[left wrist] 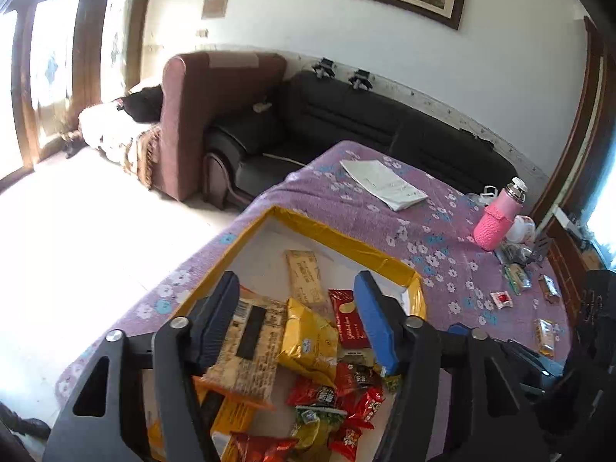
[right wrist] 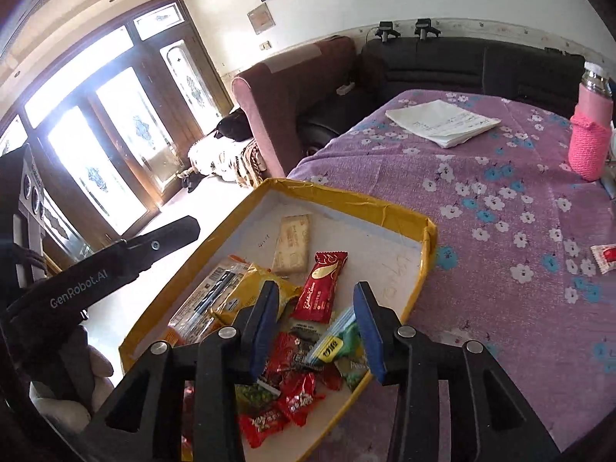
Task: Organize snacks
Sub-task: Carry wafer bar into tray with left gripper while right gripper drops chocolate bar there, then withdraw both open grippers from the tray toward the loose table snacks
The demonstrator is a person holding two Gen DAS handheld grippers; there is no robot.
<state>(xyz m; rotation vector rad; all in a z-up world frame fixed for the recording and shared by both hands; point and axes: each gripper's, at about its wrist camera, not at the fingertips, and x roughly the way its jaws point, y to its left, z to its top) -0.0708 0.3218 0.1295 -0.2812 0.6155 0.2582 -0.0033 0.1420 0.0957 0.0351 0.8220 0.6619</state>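
Yellow tray under both grippers: left gripper, right gripper jaws wide, empty.

We hold the left tool spread wide over the yellow-rimmed tray of snack packets; loose packets lie on the purple-clothed surface.

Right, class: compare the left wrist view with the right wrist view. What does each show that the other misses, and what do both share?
Only the left wrist view shows several small packets lying loose on the purple cloth near the table's far edge, outside the box.

Only the right wrist view shows the left gripper's body from the side, and a green-and-yellow packet between the open right gripper.

Both show the yellow-rimmed box of snacks, the red wrapper, the white papers and the pink bottle.
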